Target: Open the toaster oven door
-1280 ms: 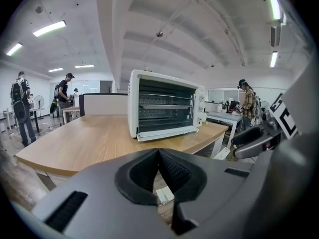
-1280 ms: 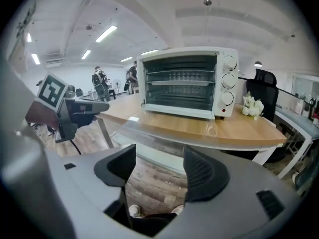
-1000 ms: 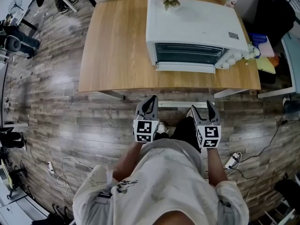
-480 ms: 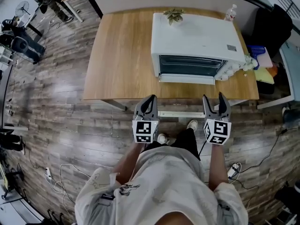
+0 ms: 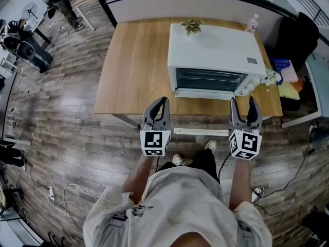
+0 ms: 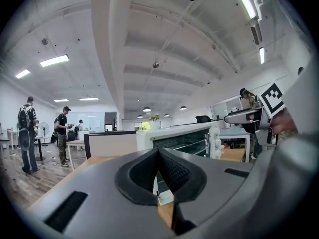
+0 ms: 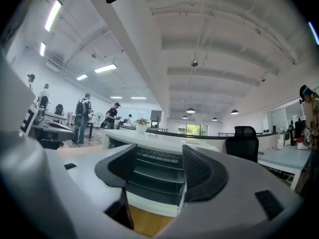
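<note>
One white toaster oven (image 5: pixel 216 55) stands on the right half of one wooden bench (image 5: pixel 133 71), and its glass door (image 5: pixel 208 80) is closed. On top of the oven there is one small plant (image 5: pixel 192 27), and one bottle (image 5: pixel 252 22) stands behind the oven's far right corner. Two grippers are held at the bench's near edge, well apart from the oven. The left gripper (image 5: pixel 160 103) has its fingers together and holds nothing. The right gripper (image 5: pixel 243 103) has its fingers apart; they have just closed a little, and nothing is between them.
</note>
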A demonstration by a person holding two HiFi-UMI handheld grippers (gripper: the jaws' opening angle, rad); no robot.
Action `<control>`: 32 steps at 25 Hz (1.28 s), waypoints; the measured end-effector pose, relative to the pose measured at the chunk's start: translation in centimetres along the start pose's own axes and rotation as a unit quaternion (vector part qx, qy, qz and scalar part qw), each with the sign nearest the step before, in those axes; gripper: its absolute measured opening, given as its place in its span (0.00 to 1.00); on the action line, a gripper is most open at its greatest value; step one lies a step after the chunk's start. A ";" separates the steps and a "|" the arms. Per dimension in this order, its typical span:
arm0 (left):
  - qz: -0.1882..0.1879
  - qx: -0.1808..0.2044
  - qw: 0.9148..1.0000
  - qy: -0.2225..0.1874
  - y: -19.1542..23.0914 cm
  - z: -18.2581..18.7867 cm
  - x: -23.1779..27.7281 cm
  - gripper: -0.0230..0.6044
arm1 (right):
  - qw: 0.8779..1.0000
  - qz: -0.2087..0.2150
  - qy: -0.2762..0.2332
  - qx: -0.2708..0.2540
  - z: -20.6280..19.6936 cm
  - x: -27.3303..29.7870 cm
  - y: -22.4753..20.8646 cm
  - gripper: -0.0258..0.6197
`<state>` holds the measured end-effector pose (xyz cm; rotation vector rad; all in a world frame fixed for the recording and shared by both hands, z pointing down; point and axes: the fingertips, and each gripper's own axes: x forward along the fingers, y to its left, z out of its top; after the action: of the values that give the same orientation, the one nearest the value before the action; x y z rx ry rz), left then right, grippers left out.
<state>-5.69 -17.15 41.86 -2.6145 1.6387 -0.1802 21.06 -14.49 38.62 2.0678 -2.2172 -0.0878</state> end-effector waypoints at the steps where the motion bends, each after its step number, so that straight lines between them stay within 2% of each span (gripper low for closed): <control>1: 0.001 0.004 1.000 -0.007 0.1 0.7 0.0 0.06 | 1.000 -0.001 -0.007 0.000 0.5 0.0 -0.2 0.50; 8: 0.015 0.011 0.999 -0.042 0.7 3.8 0.0 0.06 | 0.999 -0.008 -0.040 0.002 2.7 0.2 -1.1 0.50; 22: 0.024 0.006 0.999 -0.039 0.3 3.8 0.9 0.06 | 0.999 -0.010 -0.040 0.001 2.4 0.6 -2.1 0.47; 28: 0.028 0.002 0.999 -0.036 0.5 3.5 1.4 0.06 | 0.999 -0.008 -0.035 -0.005 2.0 1.1 -1.8 0.32; 31: 0.030 0.000 0.999 -0.037 0.7 3.4 1.6 0.06 | 0.999 -0.014 -0.043 -0.008 2.1 1.3 -1.8 0.20; 32: 0.031 -0.001 0.999 -0.037 0.7 3.5 1.7 0.06 | 0.999 -0.015 -0.045 -0.009 2.2 1.3 -1.8 0.13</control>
<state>-5.17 -19.01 38.47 -2.5349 1.6934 -0.0792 22.45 -16.02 36.29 2.1288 -2.2268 -0.2082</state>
